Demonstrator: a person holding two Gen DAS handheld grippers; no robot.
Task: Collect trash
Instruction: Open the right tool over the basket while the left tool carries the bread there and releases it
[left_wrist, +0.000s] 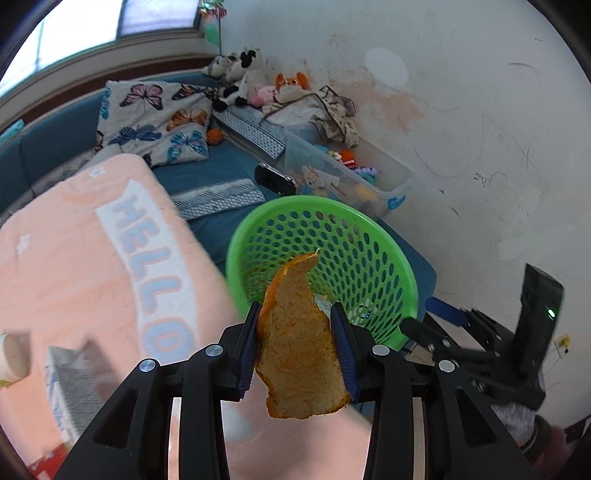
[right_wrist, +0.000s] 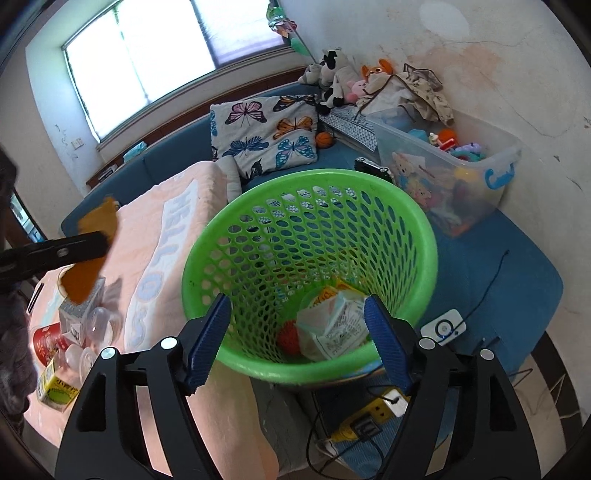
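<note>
My left tongs (left_wrist: 295, 345) are clamped on a piece of orange peel (left_wrist: 297, 347), both ribbed blue pads pressing its sides, so the peel stands upright between them with its pointed tip raised toward the green basket (left_wrist: 391, 251). The peel is still outside the basket, on its near left side, above the pink blanket (left_wrist: 74, 266) with the pale "HELLO" lettering.

My right tongs (right_wrist: 297, 341) stand wide apart with nothing between the pads, poised over the basket's near rim and looking down into it. Inside, at the bottom, lie a crumpled paper wrapper (right_wrist: 332, 328) with print on it and a small red spiky ball (right_wrist: 288, 334) just beside it.

From the right wrist view, my left tongs show at the far left edge, the peel hanging above a cluster of things on the blanket: a tissue box (right_wrist: 79, 306), a red cup (right_wrist: 46, 341) and a yellow carton (right_wrist: 57, 387). Behind the basket sits a clear plastic bin (right_wrist: 454, 177) of toys against the wall, near a butterfly-print cushion (right_wrist: 266, 136) on the blue couch.
</note>
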